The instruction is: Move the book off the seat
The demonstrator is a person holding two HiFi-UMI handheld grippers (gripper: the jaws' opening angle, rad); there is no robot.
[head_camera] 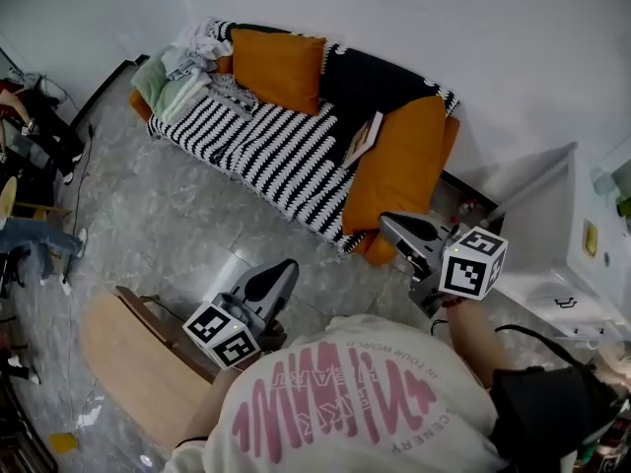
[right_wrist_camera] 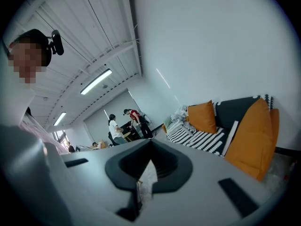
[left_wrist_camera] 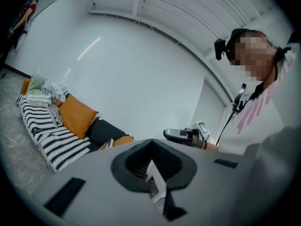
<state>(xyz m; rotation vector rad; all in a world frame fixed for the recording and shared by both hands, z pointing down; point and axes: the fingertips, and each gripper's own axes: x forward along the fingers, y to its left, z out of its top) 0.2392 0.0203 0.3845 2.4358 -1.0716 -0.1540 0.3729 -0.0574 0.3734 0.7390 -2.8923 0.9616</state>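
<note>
A white wall [head_camera: 444, 28] and grey floor [head_camera: 168, 225] frame the sofa [head_camera: 370, 82], which stands against the wall. A black-and-white striped throw [head_camera: 256, 146] covers most of its seat. At the bottom of the head view is the person's white shirt [head_camera: 335, 402] with pink print. A white cabinet [head_camera: 552, 225] stands just beside the sofa's right end, and a pale wooden chair [head_camera: 128, 353] is at the person's left.

A big orange cushion [head_camera: 399, 175] leans at the sofa's right end. A smaller orange cushion [head_camera: 279, 67] rests against the back further left. A heap of clothes [head_camera: 187, 62] lies at the far left end.

The left tool [head_camera: 279, 270] is over the floor, well apart from the sofa and pointing toward it. Its jaws are closed together with nothing between them. The right tool [head_camera: 389, 227] is near the sofa's front right corner, just below the big cushion. Its jaws are also closed and empty.

The book [head_camera: 363, 138] lies on the seat, tilted against the left edge of the big cushion, between the two cushions. Neither tool touches it.
</note>
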